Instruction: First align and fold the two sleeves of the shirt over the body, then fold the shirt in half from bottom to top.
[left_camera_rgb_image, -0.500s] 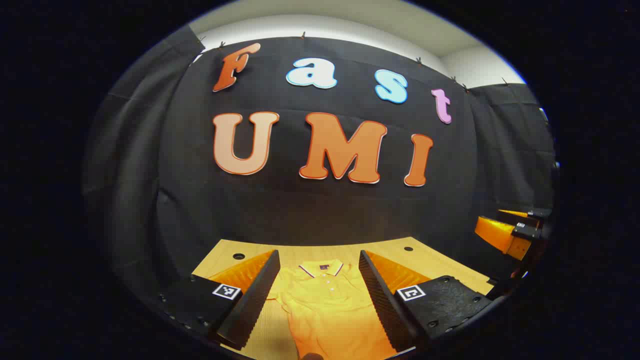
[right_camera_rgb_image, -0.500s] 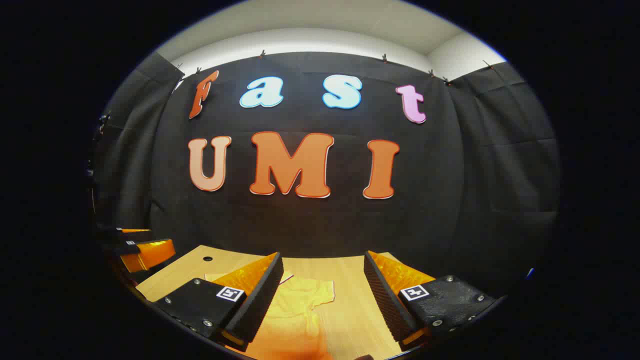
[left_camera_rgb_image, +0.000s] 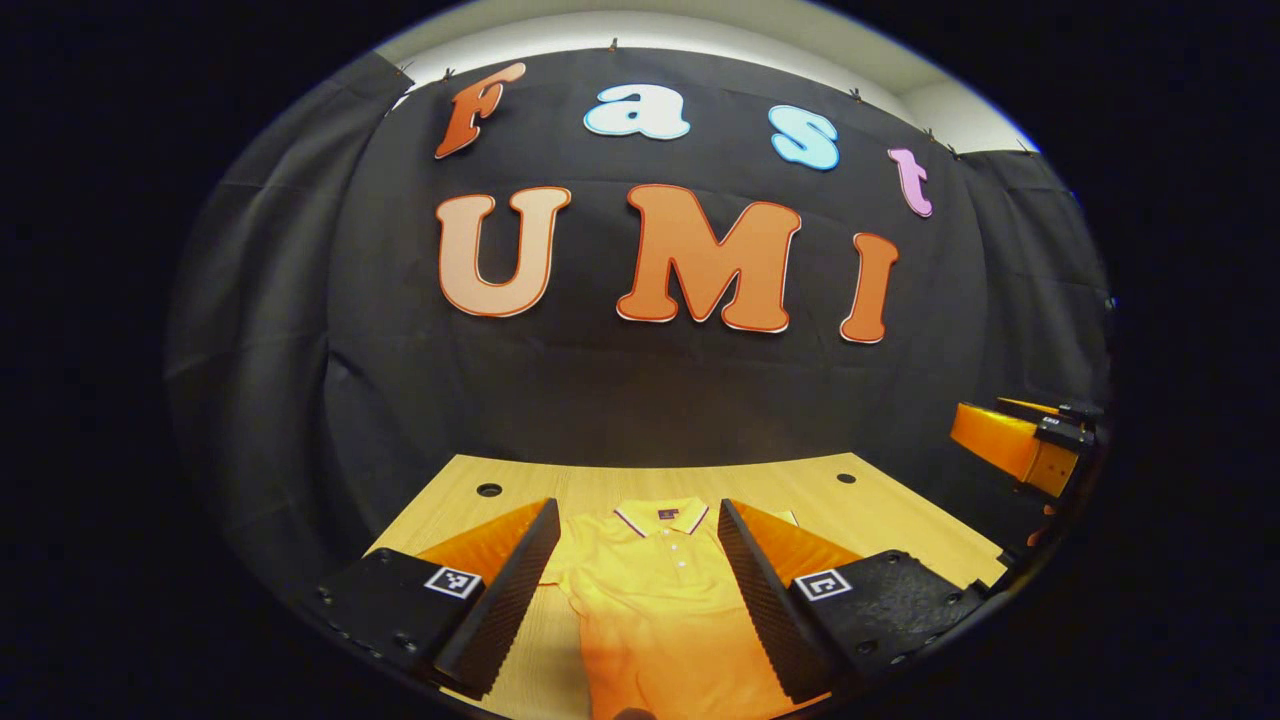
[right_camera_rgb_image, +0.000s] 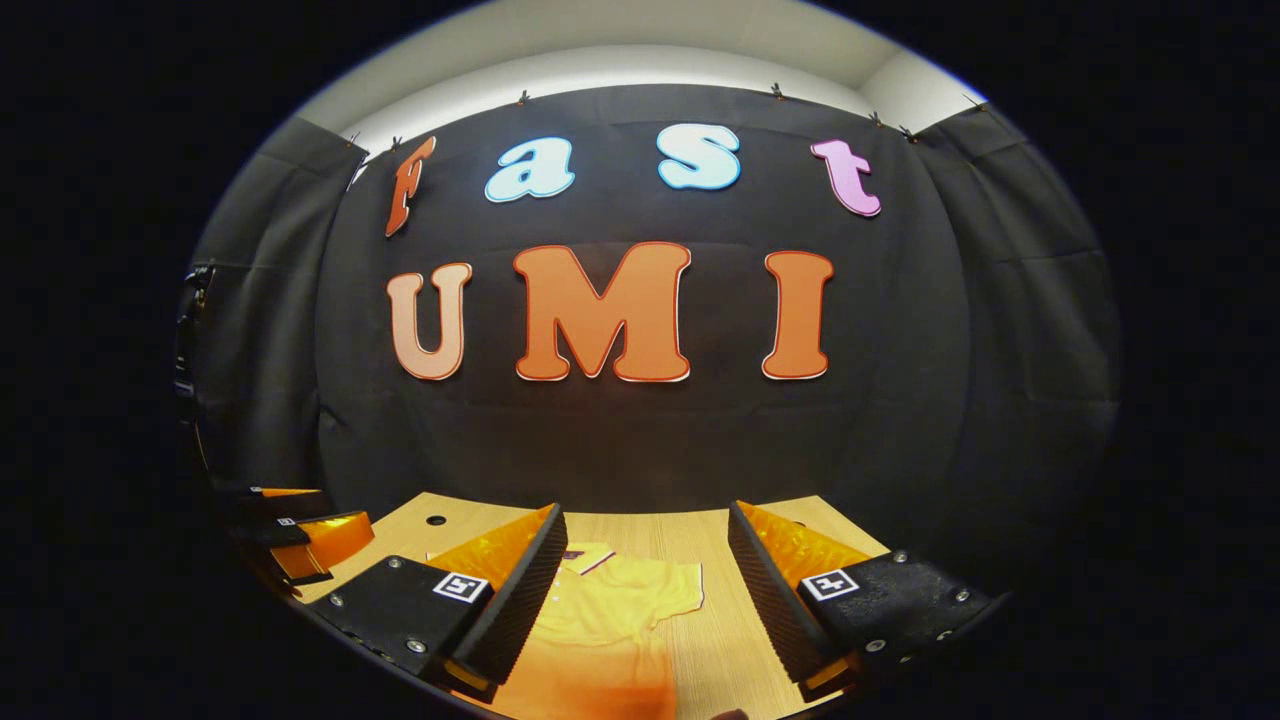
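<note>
A black cloth wall closes the far side of the booth, and below it we see a light wooden surface (left_camera_rgb_image: 880, 520) with small dark round holes near its far corners. On it lies a yellow short-sleeved polo shirt (left_camera_rgb_image: 655, 590) with a striped collar, spread flat, collar toward the far wall and hem toward us. In the left gripper view our left claw (left_camera_rgb_image: 632, 585) hangs above the shirt with its fingers spread wide, framing the collar and button placket and gripping nothing; the other claw's body shows far off at the right edge. In the right gripper view our right claw (right_camera_rgb_image: 645, 590) is likewise wide and empty, hovering over the shirt's right sleeve (right_camera_rgb_image: 672, 592), which lies flat on bare wood between the fingers, and the left claw appears at the left edge.
</note>
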